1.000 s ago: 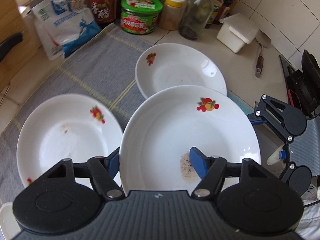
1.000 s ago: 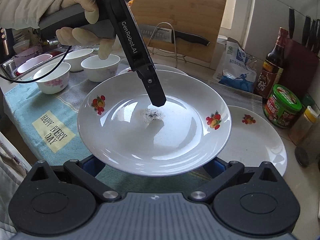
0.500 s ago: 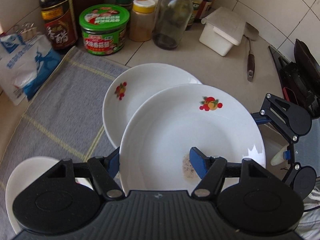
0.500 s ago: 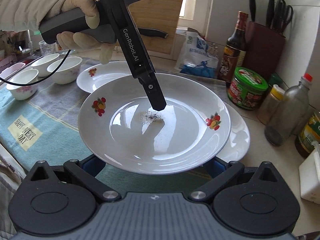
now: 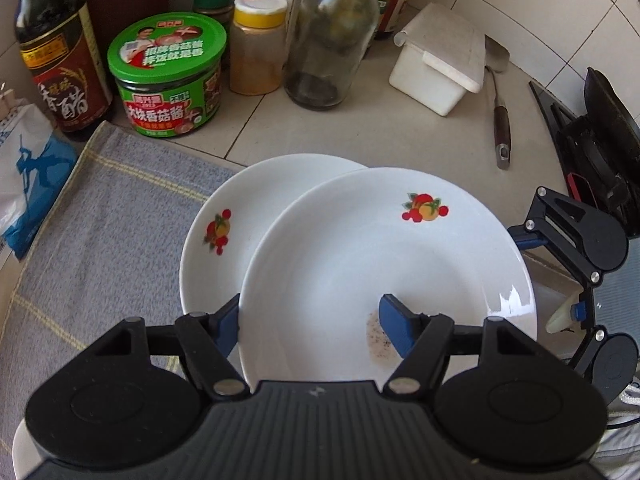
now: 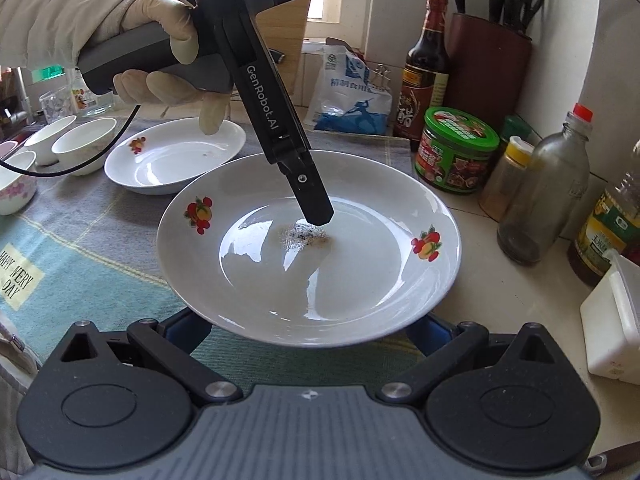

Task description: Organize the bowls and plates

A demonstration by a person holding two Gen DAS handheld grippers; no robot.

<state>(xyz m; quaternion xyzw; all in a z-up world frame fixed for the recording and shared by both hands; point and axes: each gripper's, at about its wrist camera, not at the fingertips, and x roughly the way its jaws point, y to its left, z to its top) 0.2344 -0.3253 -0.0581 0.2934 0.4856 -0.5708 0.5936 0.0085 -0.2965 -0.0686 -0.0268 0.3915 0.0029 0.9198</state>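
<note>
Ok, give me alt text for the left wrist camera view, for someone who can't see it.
The left tool grips a white fruit-patterned plate by its rim, holding it over a second matching plate that lies on a grey cloth. Behind, a green-lidded jar, bottles and a white box stand on the tiled counter.

The held plate looks like glazed white ceramic, glossy enough to mirror window light, with a rough speckled patch of residue at its middle. A second plate just behind it in the left wrist view has the same smooth glaze. Both sit over a woven cloth, matt and nubbly. Beyond the held plate, the green-lidded jar has a shiny plastic lid, and the clear bottle beside it is glass, somewhat cloudy. The left gripper is matt black plastic with small bright metal pins; its blue pads may be rubber.
</note>
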